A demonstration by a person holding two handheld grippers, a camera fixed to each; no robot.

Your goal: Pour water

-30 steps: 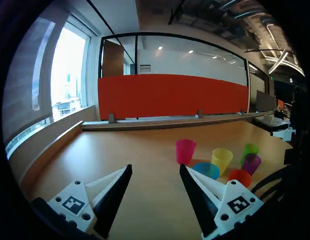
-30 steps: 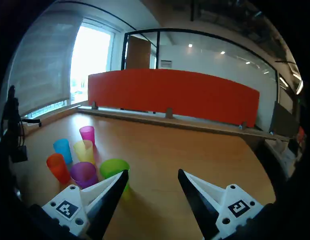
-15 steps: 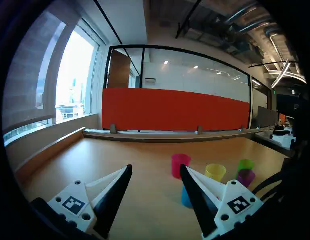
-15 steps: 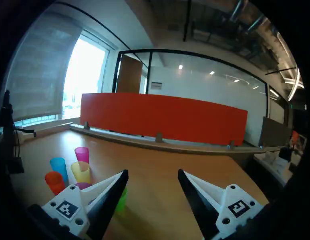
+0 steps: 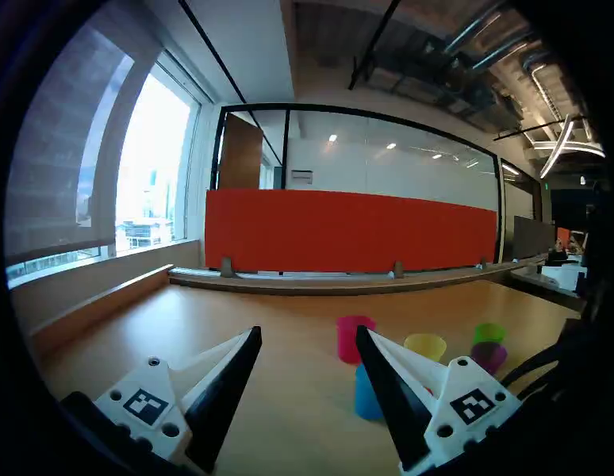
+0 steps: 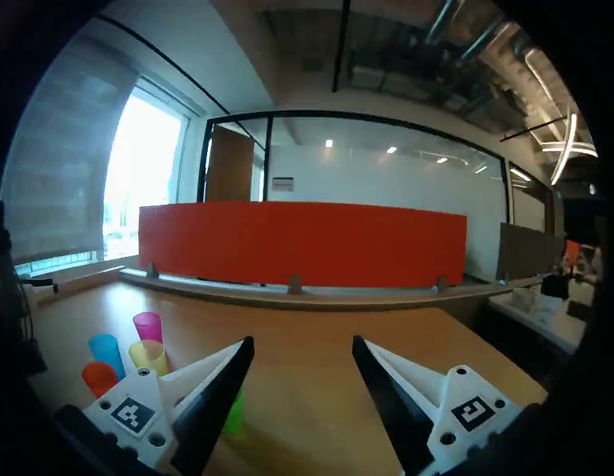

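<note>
Both sets of jaws wide apart, nothing held.
I see the cups [image 5: 351,341] just right of my left gripper [image 5: 307,329], and left of my right gripper [image 6: 303,339].

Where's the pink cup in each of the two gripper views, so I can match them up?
Left gripper view: the pink cup stands upright a little right of centre, below the middle of the picture.
Right gripper view: the pink cup stands upright at the lower left.
Shared landmark: the long red divider panel runs across the background behind it in both views.
</note>
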